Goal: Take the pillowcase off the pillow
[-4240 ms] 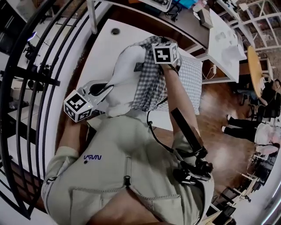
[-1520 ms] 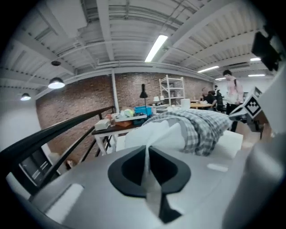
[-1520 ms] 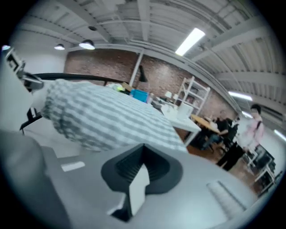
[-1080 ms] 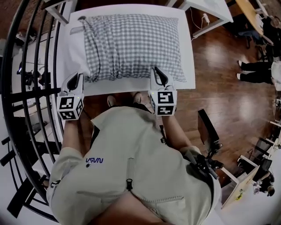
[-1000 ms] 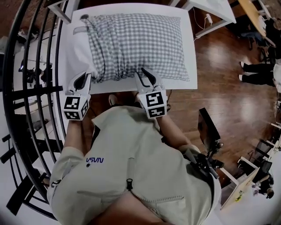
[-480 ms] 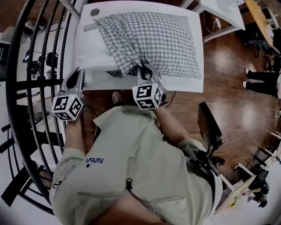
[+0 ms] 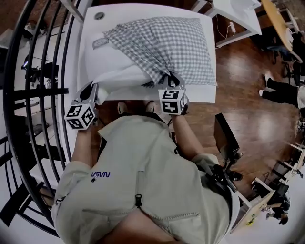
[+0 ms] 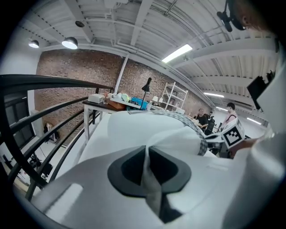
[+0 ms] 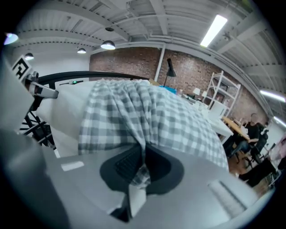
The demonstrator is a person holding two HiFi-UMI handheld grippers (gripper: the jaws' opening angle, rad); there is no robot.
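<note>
A pillow in a grey-and-white checked pillowcase point(image 7: 167, 43) lies on the white table point(image 7: 90, 47). The bare white pillow point(image 7: 116, 76) shows at its near left corner. My left gripper point(image 7: 94, 90) is shut on that white corner; in the left gripper view the jaws point(image 8: 146, 152) pinch white fabric point(image 8: 147, 129). My right gripper point(image 7: 170, 76) is shut on the pillowcase's bunched near edge. The right gripper view shows checked cloth point(image 9: 147, 116) clamped between its pads point(image 9: 143, 154) and fanning away in folds.
A black railing point(image 7: 28, 95) runs along the left of the table. Wooden floor point(image 7: 238, 105) lies to the right, with more white tables point(image 7: 238, 14) beyond. A person sits at the far right edge point(image 7: 290, 90). The table's near edge is at my body.
The right gripper, open at the pillow's near edge a second ago, has shut on the pillowcase and gathered it. The left gripper has come onto the white corner, and more bare pillow shows.
</note>
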